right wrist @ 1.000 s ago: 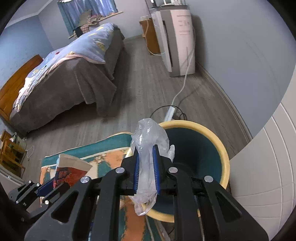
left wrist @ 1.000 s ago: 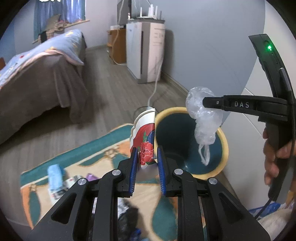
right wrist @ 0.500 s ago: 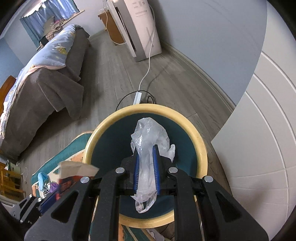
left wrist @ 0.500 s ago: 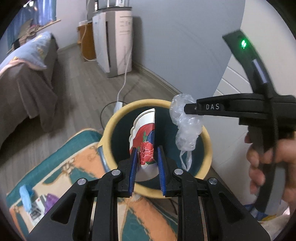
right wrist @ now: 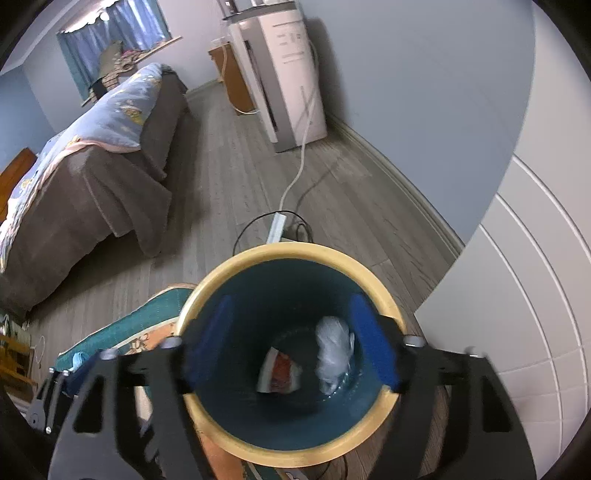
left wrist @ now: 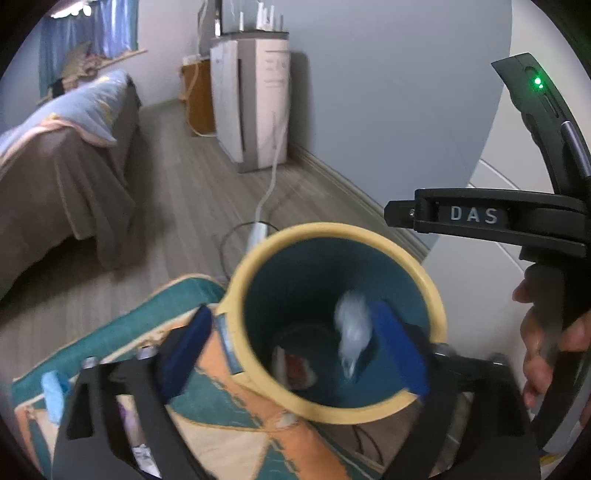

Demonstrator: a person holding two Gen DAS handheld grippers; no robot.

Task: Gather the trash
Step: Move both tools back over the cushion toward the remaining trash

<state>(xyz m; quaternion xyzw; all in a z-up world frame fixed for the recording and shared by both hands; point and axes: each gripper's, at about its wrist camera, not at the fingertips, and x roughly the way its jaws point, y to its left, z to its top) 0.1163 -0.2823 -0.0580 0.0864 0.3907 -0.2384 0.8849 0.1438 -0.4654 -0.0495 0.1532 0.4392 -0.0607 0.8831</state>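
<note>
Bedroom floor, near the wall: both the left gripper and right gripper hang spread, empty, above the bin; remaining litter, seemingly wrappers, lies left, nearer the left gripper.

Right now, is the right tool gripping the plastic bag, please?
No, the right tool is wide open and the plastic bag lies inside the bin beside the paper cup.

Grey plank floor, blue-grey wall, brown-draped bed, blue-curtained window, white appliance, patterned rug
</note>
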